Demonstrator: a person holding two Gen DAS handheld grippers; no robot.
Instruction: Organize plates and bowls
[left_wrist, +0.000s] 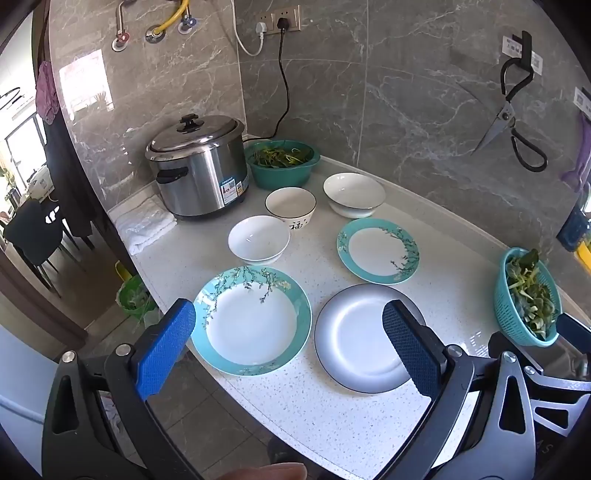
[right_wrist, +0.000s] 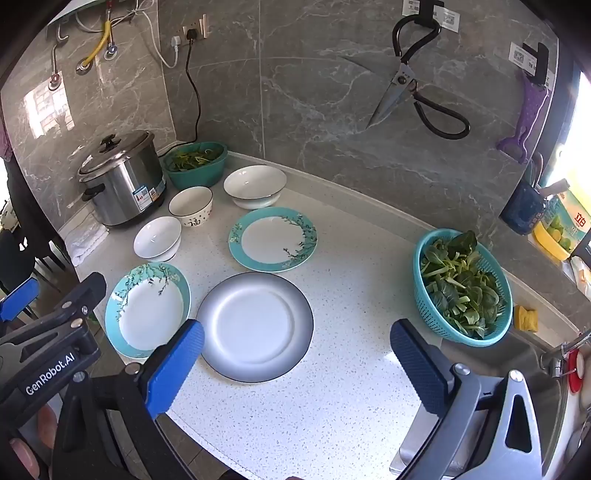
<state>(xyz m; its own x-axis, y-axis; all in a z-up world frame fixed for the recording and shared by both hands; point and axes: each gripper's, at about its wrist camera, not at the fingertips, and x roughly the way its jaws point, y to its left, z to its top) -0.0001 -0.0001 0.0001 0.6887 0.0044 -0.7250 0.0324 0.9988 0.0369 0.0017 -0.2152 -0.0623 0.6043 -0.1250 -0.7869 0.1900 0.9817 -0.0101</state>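
On the white speckled counter (left_wrist: 317, 406) lie a deep teal-rimmed floral plate (left_wrist: 252, 319) (right_wrist: 147, 311), a grey-rimmed white plate (left_wrist: 360, 338) (right_wrist: 255, 326) and a flat teal-rimmed floral plate (left_wrist: 378, 250) (right_wrist: 272, 238). Behind them stand a plain white bowl (left_wrist: 258, 239) (right_wrist: 157, 238), a black-rimmed bowl with a character (left_wrist: 290, 207) (right_wrist: 191, 205) and a wide white bowl (left_wrist: 354, 194) (right_wrist: 255, 185). My left gripper (left_wrist: 288, 350) is open and empty, held above the two near plates. My right gripper (right_wrist: 295, 365) is open and empty above the counter's front.
A steel rice cooker (left_wrist: 197, 168) (right_wrist: 120, 179) and a green basin of greens (left_wrist: 282, 162) stand at the back left. A teal colander of greens (right_wrist: 463, 286) sits at the right beside a sink (right_wrist: 517, 369). Scissors (right_wrist: 410, 81) hang on the wall. A folded towel (left_wrist: 144, 227) lies left.
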